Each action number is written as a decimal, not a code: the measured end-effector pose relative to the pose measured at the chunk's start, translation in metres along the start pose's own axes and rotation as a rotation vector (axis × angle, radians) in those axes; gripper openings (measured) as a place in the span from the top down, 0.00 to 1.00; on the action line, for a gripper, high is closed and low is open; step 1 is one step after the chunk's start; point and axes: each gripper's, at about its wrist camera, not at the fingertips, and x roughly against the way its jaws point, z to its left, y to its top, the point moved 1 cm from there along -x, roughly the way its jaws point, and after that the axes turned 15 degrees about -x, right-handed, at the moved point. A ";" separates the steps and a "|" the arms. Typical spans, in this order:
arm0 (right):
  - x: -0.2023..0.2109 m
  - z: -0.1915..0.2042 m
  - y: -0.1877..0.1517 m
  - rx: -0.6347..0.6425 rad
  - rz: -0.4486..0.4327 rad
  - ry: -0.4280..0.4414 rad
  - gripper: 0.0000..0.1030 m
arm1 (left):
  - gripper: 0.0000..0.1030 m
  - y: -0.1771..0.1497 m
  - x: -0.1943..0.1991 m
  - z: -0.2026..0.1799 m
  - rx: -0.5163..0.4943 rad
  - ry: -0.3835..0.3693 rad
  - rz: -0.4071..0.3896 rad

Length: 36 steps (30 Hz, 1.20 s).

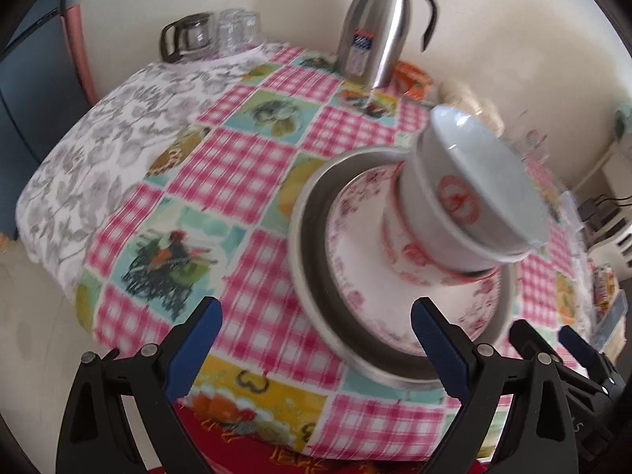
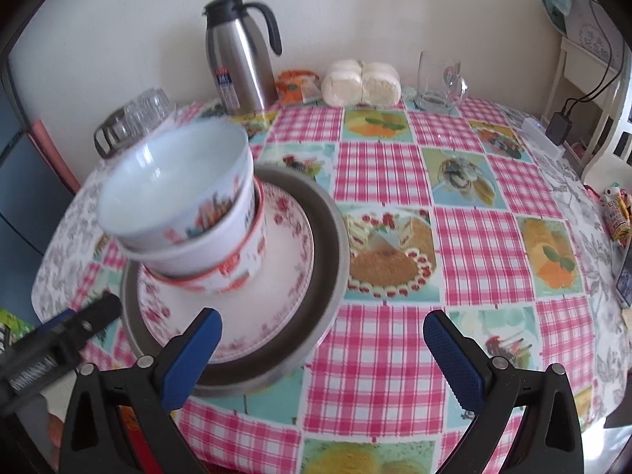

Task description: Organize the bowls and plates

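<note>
A stack stands on the checked tablecloth: a wide metal plate [image 1: 312, 245] [image 2: 335, 252], on it a white plate with a pink flower rim [image 1: 355, 276] [image 2: 284, 276], and on that a leaning pile of nested white bowls [image 1: 466, 197] [image 2: 177, 189] with red prints. My left gripper [image 1: 316, 316] is open at the stack's near left side, its right finger in front of the metal rim. My right gripper [image 2: 322, 328] is open at the near right side, its left finger over the rim. Nothing is held. Each gripper shows in the other's view: right gripper [image 1: 547, 335], left gripper [image 2: 83, 316].
At the back stand a steel thermos jug [image 1: 375, 31] [image 2: 241, 59], a glass pot with tumblers [image 1: 213, 31], wrapped white buns [image 2: 361, 83] and a glass mug [image 2: 438, 87]. A phone [image 2: 626, 276] lies at the right table edge. The table's front edge is just below the grippers.
</note>
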 end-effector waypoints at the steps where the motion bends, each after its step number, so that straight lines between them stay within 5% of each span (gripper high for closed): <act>1: -0.001 -0.001 -0.001 0.002 0.005 -0.007 0.00 | 0.06 -0.002 -0.002 0.001 0.006 0.006 0.012; 18: -0.002 -0.013 -0.010 -0.029 0.024 -0.036 0.00 | 0.06 -0.017 -0.013 -0.013 -0.078 0.096 0.134; 36: -0.009 -0.019 -0.008 -0.043 0.047 -0.058 0.00 | 0.06 -0.018 -0.019 -0.012 -0.064 0.091 0.150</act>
